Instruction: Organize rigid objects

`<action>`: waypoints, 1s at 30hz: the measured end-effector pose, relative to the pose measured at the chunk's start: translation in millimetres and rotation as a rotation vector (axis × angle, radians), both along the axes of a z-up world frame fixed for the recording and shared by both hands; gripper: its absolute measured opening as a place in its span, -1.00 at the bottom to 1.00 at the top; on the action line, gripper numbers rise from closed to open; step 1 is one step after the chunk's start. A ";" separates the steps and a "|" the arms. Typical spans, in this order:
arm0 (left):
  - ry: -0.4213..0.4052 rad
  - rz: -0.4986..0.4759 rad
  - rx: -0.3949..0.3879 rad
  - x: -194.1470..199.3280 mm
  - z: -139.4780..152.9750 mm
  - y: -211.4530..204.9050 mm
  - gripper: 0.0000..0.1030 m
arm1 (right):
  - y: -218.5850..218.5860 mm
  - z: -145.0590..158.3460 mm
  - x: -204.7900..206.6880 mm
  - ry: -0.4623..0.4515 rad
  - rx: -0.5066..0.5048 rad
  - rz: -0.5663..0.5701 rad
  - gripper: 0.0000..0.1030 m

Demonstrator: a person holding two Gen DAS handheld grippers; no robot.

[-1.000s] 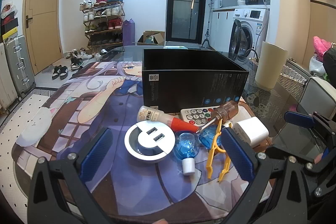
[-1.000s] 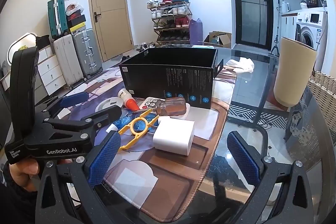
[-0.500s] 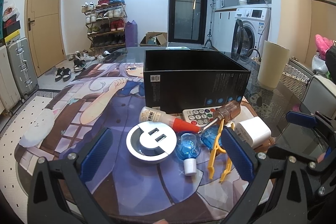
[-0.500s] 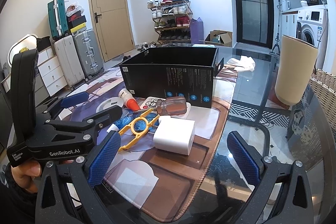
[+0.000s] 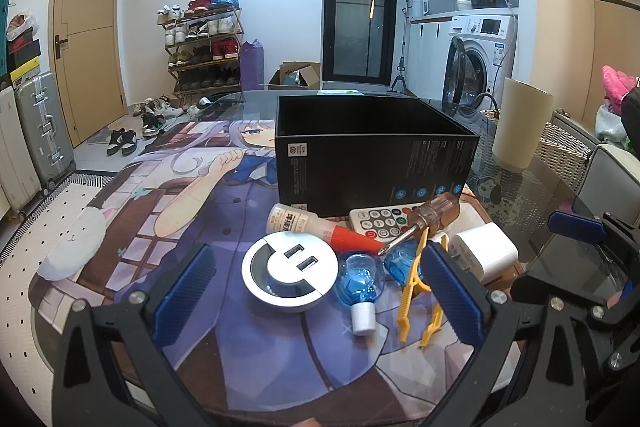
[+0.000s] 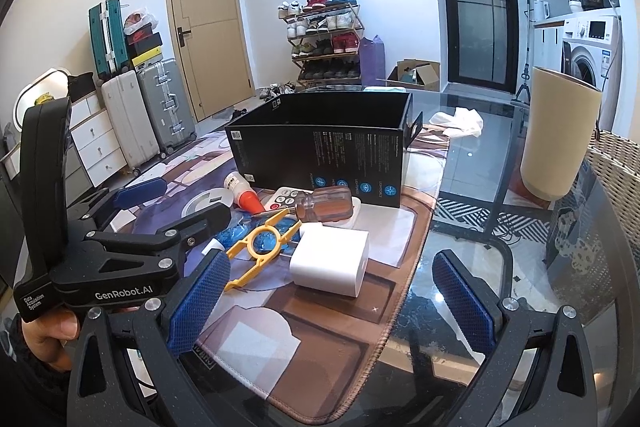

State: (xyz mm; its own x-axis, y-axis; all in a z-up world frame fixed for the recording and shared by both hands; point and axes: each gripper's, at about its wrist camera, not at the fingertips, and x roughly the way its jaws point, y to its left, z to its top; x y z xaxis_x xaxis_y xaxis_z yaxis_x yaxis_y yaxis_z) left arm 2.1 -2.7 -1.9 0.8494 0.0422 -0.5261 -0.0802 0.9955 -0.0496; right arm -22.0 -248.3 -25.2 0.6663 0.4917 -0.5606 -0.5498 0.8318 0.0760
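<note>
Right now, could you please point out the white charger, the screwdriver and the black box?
white charger [image 6: 330, 261], right wrist view, front face.
screwdriver [image 5: 442, 213], left wrist view, amber handle.
black box [image 5: 376, 169], left wrist view, near wall.

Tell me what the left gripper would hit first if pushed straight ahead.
Probably the round white USB hub, lying between the open jaws of the left gripper, with the blue bottle beside it; depth is uncertain.

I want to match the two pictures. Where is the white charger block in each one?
Left wrist view: the white charger block lies right of centre, beside the yellow clip.
Right wrist view: it lies at centre, nearest the camera.
Shared landmark: the black box stands behind it.
</note>
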 end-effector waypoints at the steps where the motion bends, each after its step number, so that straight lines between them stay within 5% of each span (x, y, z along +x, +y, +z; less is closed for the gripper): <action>1: -0.001 0.000 -0.001 0.0 -0.2 0.1 1.00 | -0.1 0.2 -0.5 0.000 -0.002 -0.001 0.99; 30: 0.005 -0.047 -0.016 0.0 3.6 1.4 1.00 | 2.5 -1.0 4.2 0.032 -0.015 0.021 0.99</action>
State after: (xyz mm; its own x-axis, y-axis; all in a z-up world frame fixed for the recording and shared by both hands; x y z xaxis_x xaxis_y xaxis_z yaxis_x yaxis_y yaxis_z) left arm 2.1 -1.2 1.7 0.8474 -0.0063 -0.5309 -0.0332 0.9973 -0.0649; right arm -17.8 -245.8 -26.2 0.6378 0.4967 -0.5886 -0.5648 0.8212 0.0810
